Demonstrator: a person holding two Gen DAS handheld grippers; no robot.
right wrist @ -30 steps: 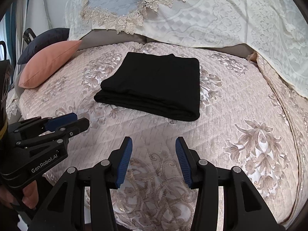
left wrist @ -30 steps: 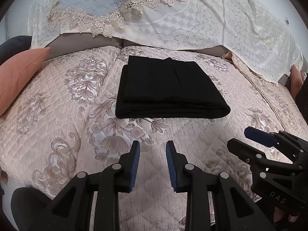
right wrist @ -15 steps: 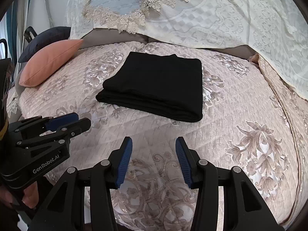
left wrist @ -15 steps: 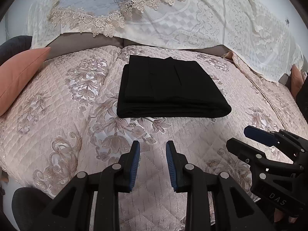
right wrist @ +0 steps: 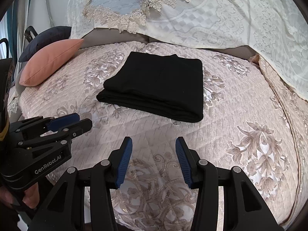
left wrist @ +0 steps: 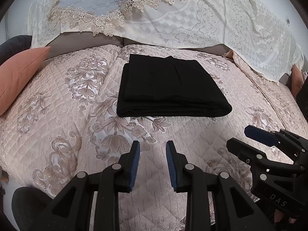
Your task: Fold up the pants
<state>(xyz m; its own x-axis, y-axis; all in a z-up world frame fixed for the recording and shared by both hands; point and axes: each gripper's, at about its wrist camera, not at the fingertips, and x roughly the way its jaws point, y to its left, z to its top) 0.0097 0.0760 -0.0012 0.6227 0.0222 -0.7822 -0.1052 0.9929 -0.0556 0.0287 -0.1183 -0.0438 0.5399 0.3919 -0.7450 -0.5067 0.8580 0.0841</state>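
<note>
The black fabric pants (left wrist: 169, 88) lie folded into a flat, layered rectangle near the middle of the pink quilted bedspread with its beige floral pattern (left wrist: 57, 130), toward the edge that meets the draped cream lace cover (left wrist: 211, 19). The bundle's long axis runs left to right across the bedspread, its thick folded edge facing the grippers. Judging by the tidy stack, the folding looks finished or nearly so.

Both tools are apart from the cloth, above the bedspread's near edge. The left gripper (left wrist: 152, 163) points straight at the bundle's near long edge, jaws parted and holding nothing. The right gripper (right wrist: 154, 161) sits just beside it, jaws spread a little wider and likewise empty; from it the pants (right wrist: 159, 88) lie ahead and slightly left. Neither is clearly nearer.

A salmon-pink cushion (right wrist: 52, 61) rests at the bedspread's left edge, well apart from the pants.
</note>
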